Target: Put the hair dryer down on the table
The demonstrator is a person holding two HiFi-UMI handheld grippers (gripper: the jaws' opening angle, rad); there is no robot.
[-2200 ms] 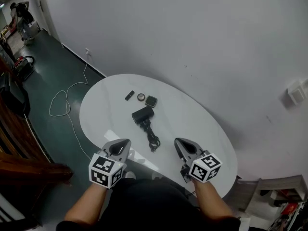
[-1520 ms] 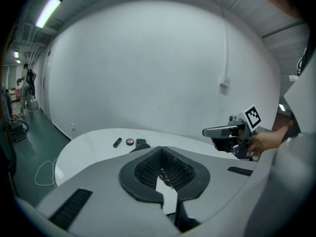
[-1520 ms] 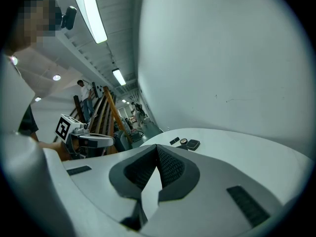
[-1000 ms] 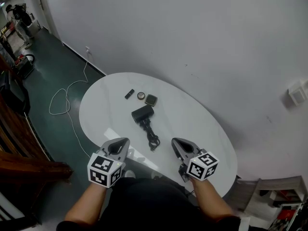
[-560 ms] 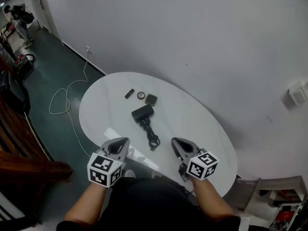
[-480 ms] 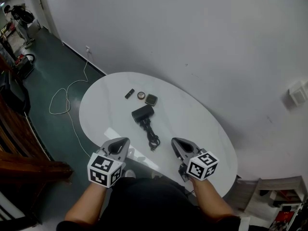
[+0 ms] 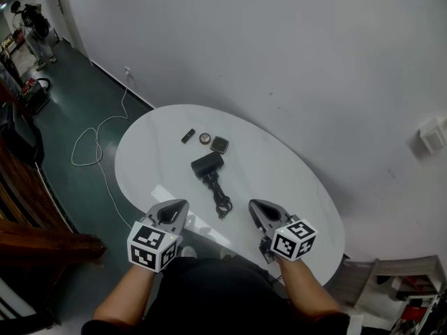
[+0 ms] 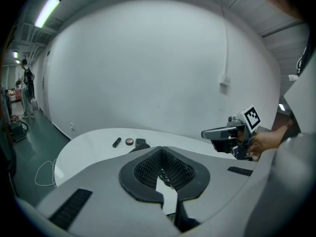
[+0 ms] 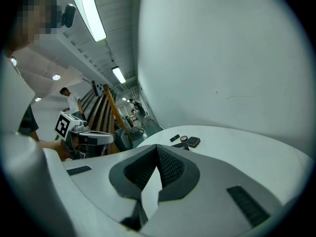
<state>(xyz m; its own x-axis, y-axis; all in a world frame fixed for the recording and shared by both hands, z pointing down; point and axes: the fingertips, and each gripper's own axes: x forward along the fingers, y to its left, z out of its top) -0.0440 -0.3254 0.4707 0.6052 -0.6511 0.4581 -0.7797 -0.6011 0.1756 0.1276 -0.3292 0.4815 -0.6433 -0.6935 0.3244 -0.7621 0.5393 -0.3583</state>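
Hair dryer [image 7: 207, 165] lay flat near the middle of the white desk [image 7: 279, 180], at 12 o'clock from both tools and well apart from them; task judged complete as it lay. Left tool [image 7: 178, 205] and right tool [image 7: 255, 205] hung over the near edge, each with jaws pressed together on nothing — both gripper views showed only bare pads meeting. The dryer's black cord [image 7: 221, 199] ran from the body toward 6 o'clock and ended in a loose coil between the two tools, near the edge. Main risk, as a judgement: either tool swinging inward or forward could catch that coil and drag the dryer toward 6 o'clock, possibly off the desk. Second risk: three small dark items [image 7: 204, 139] sat just beyond the dryer at 11 to 12 o'clock — any push on the dryer from the near side would likely shove it into them. Keeping the tools clear of the coil seemed the safe course.
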